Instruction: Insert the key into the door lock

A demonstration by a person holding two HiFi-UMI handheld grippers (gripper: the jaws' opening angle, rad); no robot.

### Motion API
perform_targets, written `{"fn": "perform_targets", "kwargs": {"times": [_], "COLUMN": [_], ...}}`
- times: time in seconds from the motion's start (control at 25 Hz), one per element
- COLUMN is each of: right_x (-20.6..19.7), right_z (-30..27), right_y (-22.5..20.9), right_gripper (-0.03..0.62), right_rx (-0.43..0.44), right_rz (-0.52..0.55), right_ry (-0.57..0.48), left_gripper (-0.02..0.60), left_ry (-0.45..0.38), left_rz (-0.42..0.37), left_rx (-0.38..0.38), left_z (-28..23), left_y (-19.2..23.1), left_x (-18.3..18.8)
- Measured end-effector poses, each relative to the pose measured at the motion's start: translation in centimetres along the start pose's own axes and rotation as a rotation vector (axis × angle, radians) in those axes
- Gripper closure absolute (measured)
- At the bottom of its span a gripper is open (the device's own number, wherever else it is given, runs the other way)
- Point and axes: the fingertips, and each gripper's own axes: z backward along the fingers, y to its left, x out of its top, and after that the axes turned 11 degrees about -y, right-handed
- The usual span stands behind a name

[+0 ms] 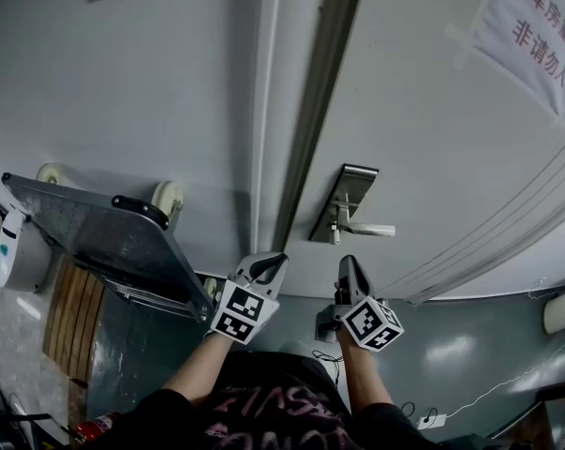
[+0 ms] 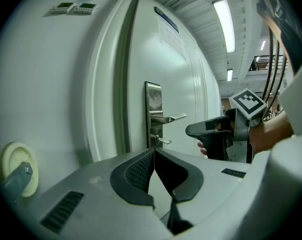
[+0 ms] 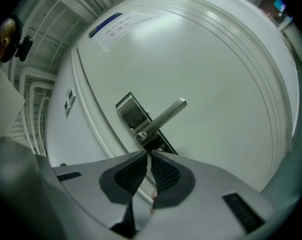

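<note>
— Right gripper: what are its jaws doing?
— The pads are all but touching at the tips, with nothing visible between them. It points at the lower end of the lock plate, close below the lever.
— And the left gripper?
— Jaws together as well, and empty. In the head view it is held level with the right one, nearer the door frame.
— What is around them, biggest first?
— The pale door fills most of the view, with a paper notice taped high on it. To the left, a grey platform cart leans up against the wall.
— Where is the key?
— What looks like the key sticks out of the lock just under the lever. It is clear of both grippers, and the right one is nearest to it.
</note>
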Motion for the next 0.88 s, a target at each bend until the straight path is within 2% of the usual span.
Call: {"fn": "perform_targets", "kwargs": {"times": [0.32, 0.64, 0.88], "right_x": [1.0, 2.6, 2.9], "right_z": [0.6, 0.9, 1.5], "right_y": [-0.4, -1.0, -1.2], "right_gripper": [0.523, 0.526, 0.528], "right_rx": [0.019, 0.034, 0.054], "right_rz": [0.174, 0.248, 0.325], "right_ry": [0.007, 0.013, 0.026], "left_gripper": [0.568, 0.568, 0.568], "left_ry": [-0.005, -0.016, -0.050], "left_rz": [0.002, 0.003, 0.003], "left_rx": [0.018, 0.037, 0.078], "left_z": [-0.9, -1.7, -1.7], "left_y": [-0.3, -1.3, -1.2], "left_x": [0.7, 1.7, 1.9]}}
